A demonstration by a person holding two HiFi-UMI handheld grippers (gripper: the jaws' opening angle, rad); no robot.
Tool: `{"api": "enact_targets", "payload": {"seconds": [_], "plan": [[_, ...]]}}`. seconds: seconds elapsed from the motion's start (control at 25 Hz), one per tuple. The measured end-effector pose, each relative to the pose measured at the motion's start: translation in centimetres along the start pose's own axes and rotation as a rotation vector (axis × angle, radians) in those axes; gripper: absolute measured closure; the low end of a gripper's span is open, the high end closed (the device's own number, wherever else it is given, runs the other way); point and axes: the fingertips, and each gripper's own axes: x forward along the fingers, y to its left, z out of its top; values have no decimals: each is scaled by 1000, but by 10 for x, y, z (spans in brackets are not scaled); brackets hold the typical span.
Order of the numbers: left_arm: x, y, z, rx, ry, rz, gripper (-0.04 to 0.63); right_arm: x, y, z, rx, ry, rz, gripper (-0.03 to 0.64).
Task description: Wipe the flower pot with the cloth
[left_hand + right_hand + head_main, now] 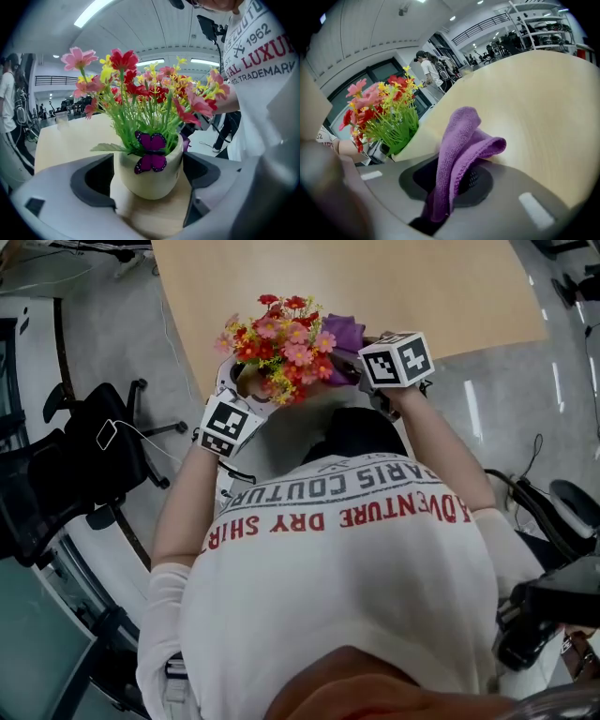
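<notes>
Two grippers are recorded in the head view at the table's [422, 287] near edge, with the flowers [281, 338] between them. Left gripper view: the flower pot [147, 180] is clasped upright on the tabletop by the left gripper [147, 187]. Right gripper view: the purple cloth [459, 150] is pinched by the right gripper [440, 206], near the flowers.

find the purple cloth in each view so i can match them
Head view: cloth upper centre, right of the flowers.
Left gripper view: perhaps the purple sliver behind the pot's right rim.
Right gripper view: centre, pinched in the right tongs.
Shared landmark: the flowers.
</notes>
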Motion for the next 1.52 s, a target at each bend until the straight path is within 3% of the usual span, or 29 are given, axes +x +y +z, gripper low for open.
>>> {"api": "enact_targets", "payload": {"seconds": [0.12, 0.28, 0.44, 0.68, 0.92, 1.28, 1.52], "plan": [[-7, 3, -7, 8, 36, 67, 147, -8, -3, 2, 10, -53, -23, 565], [-23, 2, 1, -159, -27, 175, 91, -22, 0, -1, 26, -114, -50, 565], [-15, -17, 4, -211, -46, 259, 43, -36, 2, -3, 44, -164, -72, 565], [7, -14, -2, -349, -38, 496, 42, -48, -3, -23, 68, -182, -88, 565], [13, -5, 3, -431, -69, 593, 43, -58, -6, -29, 82, -204, -103, 565], [4, 0, 2, -376, -81, 597, 69, -49, 11, -25, 76, -221, -74, 565], [1, -3, 1, -287, -101, 429, 71, -44, 26, -19, 59, -225, -17, 565]]}}
